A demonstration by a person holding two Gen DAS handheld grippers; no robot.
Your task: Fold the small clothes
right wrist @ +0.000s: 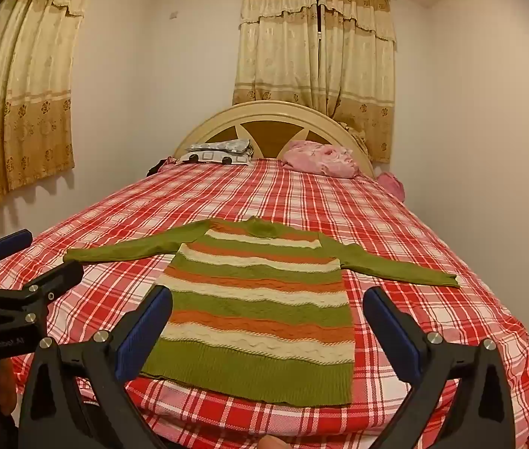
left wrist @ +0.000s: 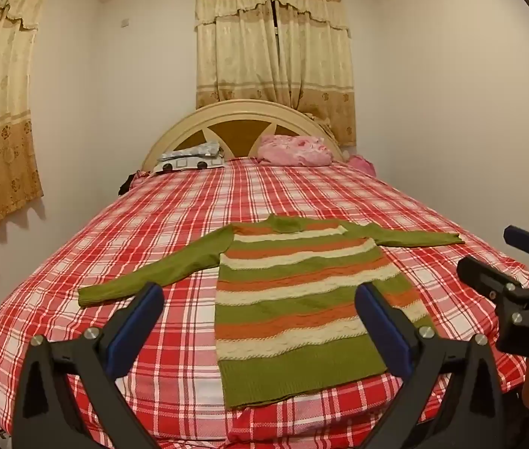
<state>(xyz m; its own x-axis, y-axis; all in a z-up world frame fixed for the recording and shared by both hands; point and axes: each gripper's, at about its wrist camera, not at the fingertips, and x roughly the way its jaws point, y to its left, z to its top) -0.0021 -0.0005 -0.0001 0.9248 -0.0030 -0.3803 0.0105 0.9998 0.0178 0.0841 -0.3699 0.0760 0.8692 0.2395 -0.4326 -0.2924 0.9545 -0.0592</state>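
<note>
Side by side, both claws (left wrist: 258,293) (right wrist: 268,297) agape above sweater (left wrist: 301,299).

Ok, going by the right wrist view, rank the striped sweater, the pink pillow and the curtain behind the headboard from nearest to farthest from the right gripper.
From the right gripper:
1. Striped sweater, spread flat on the bed directly ahead, between the open fingers.
2. Pink pillow, at the head of the bed, right of centre.
3. Curtain, on the far wall behind the headboard.

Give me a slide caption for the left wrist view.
Open left gripper hovers over a striped sweater spread flat on a plaid bed, right gripper alongside.
</note>
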